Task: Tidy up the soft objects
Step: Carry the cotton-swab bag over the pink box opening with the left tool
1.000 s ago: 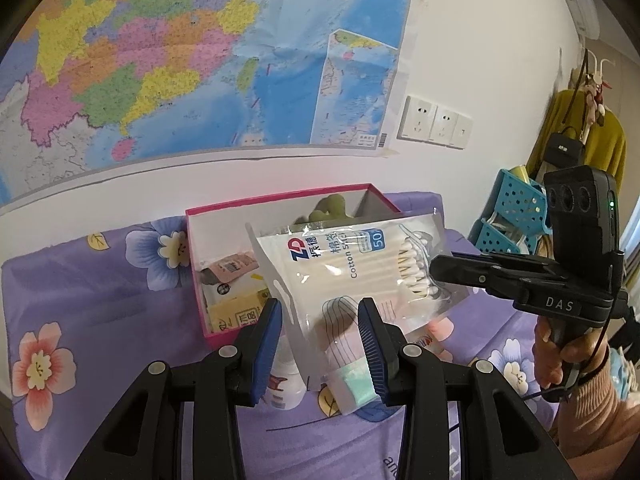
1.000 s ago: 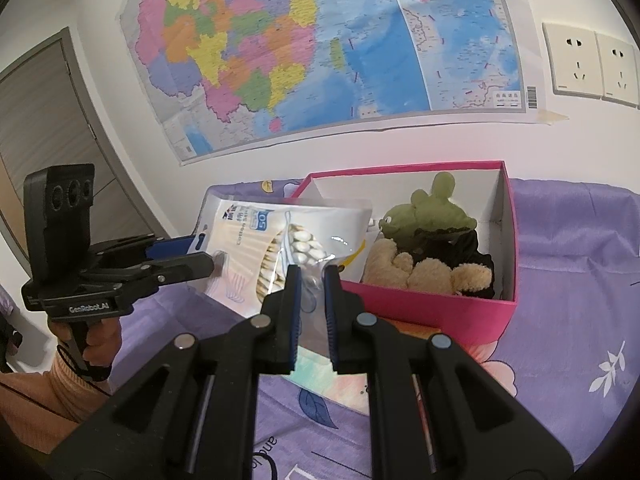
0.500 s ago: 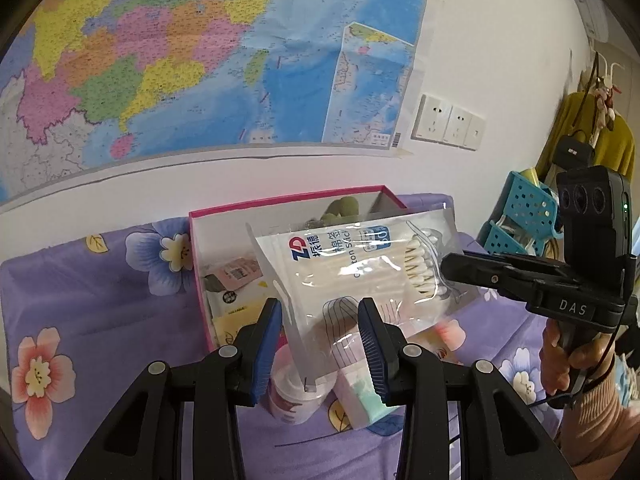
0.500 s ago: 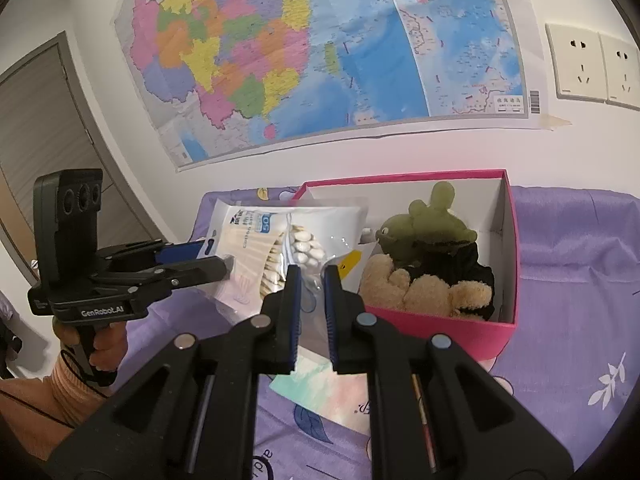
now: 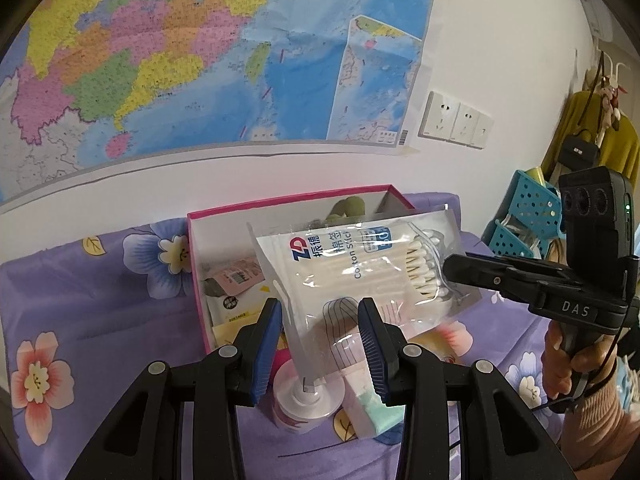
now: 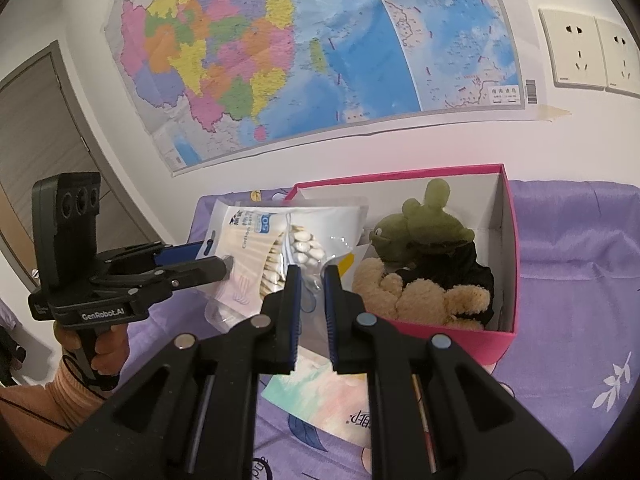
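Note:
A clear bag of cotton swabs [image 5: 360,268] hangs in the air in front of the pink box [image 5: 280,202]. My right gripper [image 6: 309,284] is shut on the bag's [image 6: 280,248] right end, also seen from the left wrist view [image 5: 452,268]. My left gripper [image 5: 320,320] is open, its blue pads on either side of the bag's lower corner, apart from it. The pink box [image 6: 508,264] holds a green plush frog [image 6: 420,224], a tan teddy bear [image 6: 412,292], a black soft item [image 6: 472,272] and small packets [image 5: 236,280].
Below the bag on the purple flowered cloth [image 5: 100,300] lie a white pump bottle [image 5: 308,400] and a pastel tissue pack [image 6: 320,400]. A map and wall sockets [image 5: 456,124] are behind. Blue baskets [image 5: 528,216] stand at the right.
The bag, held by my right gripper, has risen slightly and shifted right, revealing the pump bottle below. My left gripper stays open around its lower corner.

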`<state>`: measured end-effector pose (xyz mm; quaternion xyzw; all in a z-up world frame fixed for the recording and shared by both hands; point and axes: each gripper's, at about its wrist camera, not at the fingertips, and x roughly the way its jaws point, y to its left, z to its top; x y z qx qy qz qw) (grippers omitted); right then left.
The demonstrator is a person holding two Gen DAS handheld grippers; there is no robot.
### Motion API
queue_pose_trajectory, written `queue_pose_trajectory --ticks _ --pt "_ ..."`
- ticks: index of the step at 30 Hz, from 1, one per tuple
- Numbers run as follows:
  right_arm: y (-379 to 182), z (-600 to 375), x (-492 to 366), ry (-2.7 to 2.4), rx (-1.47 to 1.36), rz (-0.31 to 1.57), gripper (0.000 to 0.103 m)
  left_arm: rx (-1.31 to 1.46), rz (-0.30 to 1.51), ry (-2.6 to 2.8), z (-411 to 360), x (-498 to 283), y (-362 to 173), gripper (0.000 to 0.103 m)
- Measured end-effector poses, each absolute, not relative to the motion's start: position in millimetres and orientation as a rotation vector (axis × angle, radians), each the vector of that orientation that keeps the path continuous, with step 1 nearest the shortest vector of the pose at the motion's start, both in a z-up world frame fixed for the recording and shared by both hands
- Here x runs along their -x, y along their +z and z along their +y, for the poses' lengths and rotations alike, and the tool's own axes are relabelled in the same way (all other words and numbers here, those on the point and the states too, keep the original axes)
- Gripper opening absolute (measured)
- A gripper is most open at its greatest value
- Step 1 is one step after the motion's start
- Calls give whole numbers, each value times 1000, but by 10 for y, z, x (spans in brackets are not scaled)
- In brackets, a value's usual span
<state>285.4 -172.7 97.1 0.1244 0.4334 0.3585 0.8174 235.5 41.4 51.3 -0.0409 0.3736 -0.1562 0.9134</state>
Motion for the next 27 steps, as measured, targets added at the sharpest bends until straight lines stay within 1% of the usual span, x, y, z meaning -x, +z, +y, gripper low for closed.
queue_pose_trajectory --ticks 27 --pt "948 -1736 -2958 746 -285 921 14 83 785 -310 400 -2546 481 39"
